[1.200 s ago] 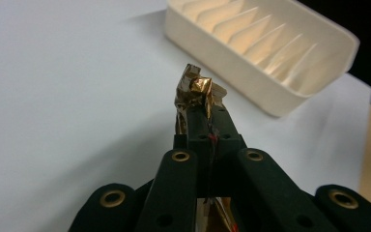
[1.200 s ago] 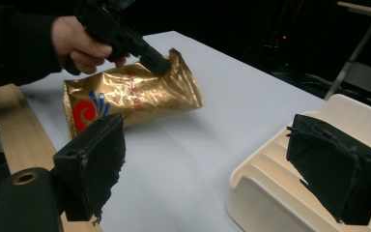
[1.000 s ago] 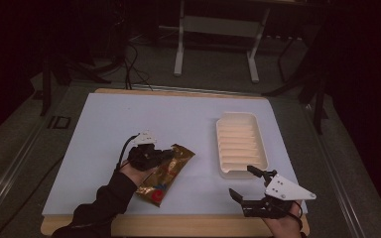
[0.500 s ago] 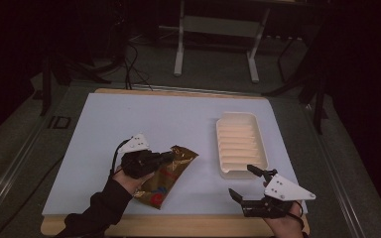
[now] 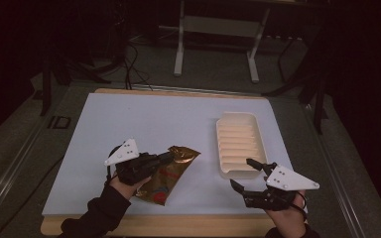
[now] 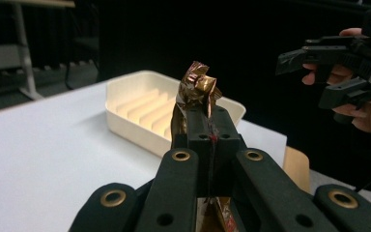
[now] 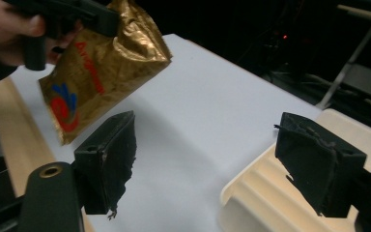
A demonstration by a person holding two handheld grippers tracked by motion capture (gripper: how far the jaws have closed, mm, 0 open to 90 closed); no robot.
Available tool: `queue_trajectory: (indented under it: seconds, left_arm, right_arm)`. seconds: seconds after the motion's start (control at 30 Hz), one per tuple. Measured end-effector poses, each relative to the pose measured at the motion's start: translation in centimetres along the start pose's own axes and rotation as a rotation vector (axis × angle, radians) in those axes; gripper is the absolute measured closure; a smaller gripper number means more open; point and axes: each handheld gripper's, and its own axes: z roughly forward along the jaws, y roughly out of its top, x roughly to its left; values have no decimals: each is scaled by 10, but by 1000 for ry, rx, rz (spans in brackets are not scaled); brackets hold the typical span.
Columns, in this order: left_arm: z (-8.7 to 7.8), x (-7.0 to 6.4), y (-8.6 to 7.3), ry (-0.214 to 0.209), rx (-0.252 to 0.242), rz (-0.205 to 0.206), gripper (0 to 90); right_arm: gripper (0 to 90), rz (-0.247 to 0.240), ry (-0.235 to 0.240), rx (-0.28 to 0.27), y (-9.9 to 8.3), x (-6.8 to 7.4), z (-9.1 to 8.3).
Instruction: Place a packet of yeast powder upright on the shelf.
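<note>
A gold snack bag [image 5: 172, 177] with red and blue print lies at the front left of the white table top [image 5: 154, 119], one end raised. My left gripper [image 5: 165, 158] is shut on the bag's crumpled edge [image 6: 197, 92], as the left gripper view [image 6: 207, 126] shows up close. From the right gripper view the bag [image 7: 96, 72] hangs tilted above the table under the left gripper [image 7: 77, 17]. My right gripper [image 5: 242, 174] stands open at the front right, just before the cream ribbed tray [image 5: 238, 141], nothing between its jaws [image 7: 212, 164].
The cream tray [image 6: 135, 104] is empty and sits right of centre, its near rim [image 7: 270, 193] close under my right gripper. A wooden strip [image 5: 178, 225] runs along the table's front edge. A metal stand [image 5: 213, 44] and cables occupy the dark floor behind.
My left gripper has drawn slightly left and toward the person, taking the bag's pinched end with it. The right gripper has hardly moved and stays open.
</note>
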Motion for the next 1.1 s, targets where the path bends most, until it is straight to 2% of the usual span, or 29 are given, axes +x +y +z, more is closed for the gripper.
queue_trajectory:
  seconds: [0.13,0.27,0.3,0.33,0.4,0.5,0.63,0.8,0.83,1.0,1.1]
  left_arm:
    - [-3,-4,-4,-21,-63,-2,900]
    - [-3,-7,-10,-39,-99,9,900]
    - [-2,-8,-11,-55,-110,6,900]
    - [-1,-9,-12,-51,-114,10,900]
    - [1,-10,-13,-75,-138,4,900]
    - [5,-13,-14,-87,-173,0,900]
    - [8,-14,-14,-96,-193,-5,900]
    - [10,-16,-12,-102,-221,-3,900]
    - [10,-15,-11,-114,-235,-8,900]
    - [13,-17,-7,-111,-258,-4,900]
    - [17,-19,-6,-139,-275,-1,900]
  right_arm:
    - [214,-13,16,6,15,-4,5]
    - [249,-18,20,-15,28,-9,11]
    - [241,-24,20,-16,31,-10,12]
    - [241,-23,22,-19,35,-10,14]
    - [242,-21,55,-11,40,-11,19]
    - [249,-4,108,5,46,-12,29]
    - [266,27,164,10,49,-9,42]
    - [314,37,195,8,49,-3,53]
    - [315,41,213,14,49,-3,55]
    - [324,54,239,24,49,2,61]
    - [349,56,269,38,50,6,66]
